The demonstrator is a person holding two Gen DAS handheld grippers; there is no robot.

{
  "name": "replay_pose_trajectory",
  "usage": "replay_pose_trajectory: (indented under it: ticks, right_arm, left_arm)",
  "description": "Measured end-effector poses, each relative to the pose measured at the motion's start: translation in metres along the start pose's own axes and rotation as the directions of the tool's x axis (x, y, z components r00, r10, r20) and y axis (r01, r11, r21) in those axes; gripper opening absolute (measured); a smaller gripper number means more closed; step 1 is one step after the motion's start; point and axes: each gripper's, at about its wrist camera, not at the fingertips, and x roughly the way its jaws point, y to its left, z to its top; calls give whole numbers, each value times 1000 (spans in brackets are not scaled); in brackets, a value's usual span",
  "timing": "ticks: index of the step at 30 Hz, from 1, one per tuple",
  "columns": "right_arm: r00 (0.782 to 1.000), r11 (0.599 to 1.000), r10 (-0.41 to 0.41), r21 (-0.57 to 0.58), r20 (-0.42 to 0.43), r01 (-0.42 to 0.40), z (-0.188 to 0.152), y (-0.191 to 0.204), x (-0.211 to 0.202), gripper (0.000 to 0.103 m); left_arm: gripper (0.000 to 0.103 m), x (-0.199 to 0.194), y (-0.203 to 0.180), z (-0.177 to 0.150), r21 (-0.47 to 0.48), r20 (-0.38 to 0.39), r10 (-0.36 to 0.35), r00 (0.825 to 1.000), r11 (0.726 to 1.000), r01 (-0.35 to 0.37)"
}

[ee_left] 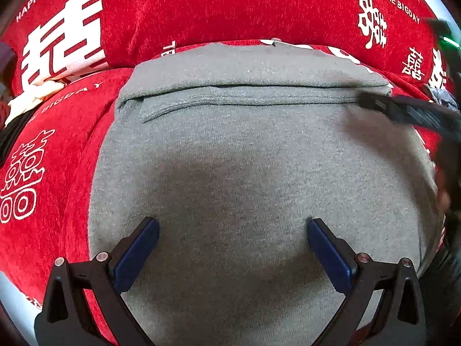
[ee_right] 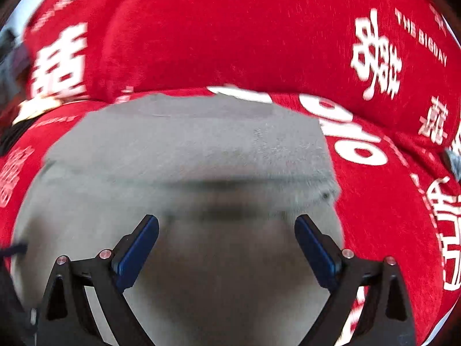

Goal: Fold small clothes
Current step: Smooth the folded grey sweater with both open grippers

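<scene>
A grey knit garment (ee_left: 245, 158) lies flat on the red cloth, its far part folded over into a band (ee_left: 239, 86). My left gripper (ee_left: 232, 225) hovers open just above the near half, with nothing between its blue pads. In the left wrist view the right gripper's dark finger (ee_left: 403, 109) reaches in at the fold's right end. The right wrist view is blurred: the same grey garment (ee_right: 187, 158) fills its lower half, and my right gripper (ee_right: 226, 222) is open over it near the folded edge.
A red cover (ee_left: 230, 8) printed with white characters and "THE BIGDAY" spreads under and behind the garment. It rises into a ridge at the back (ee_right: 230, 43). Something dark lies at the left edge (ee_left: 11, 132).
</scene>
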Motion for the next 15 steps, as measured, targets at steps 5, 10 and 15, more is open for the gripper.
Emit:
replay_pose_trajectory:
  ticks: [5,10,15]
  right_arm:
    - [1000,991,0,134,-21,3,-10,-45,2,96]
    - [1000,997,-4,80,-26,6,-42,-55,-35,96]
    - [989,989,144,21,18,-145,-61,-25,-64,96]
  left_arm:
    - [103,0,6,-2,9,-31,-11,999,1000,12]
    - [103,-5,13,4,-97,-50,-9,999,995,4]
    - [103,4,-3,27,-173,-35,-54,998,984,47]
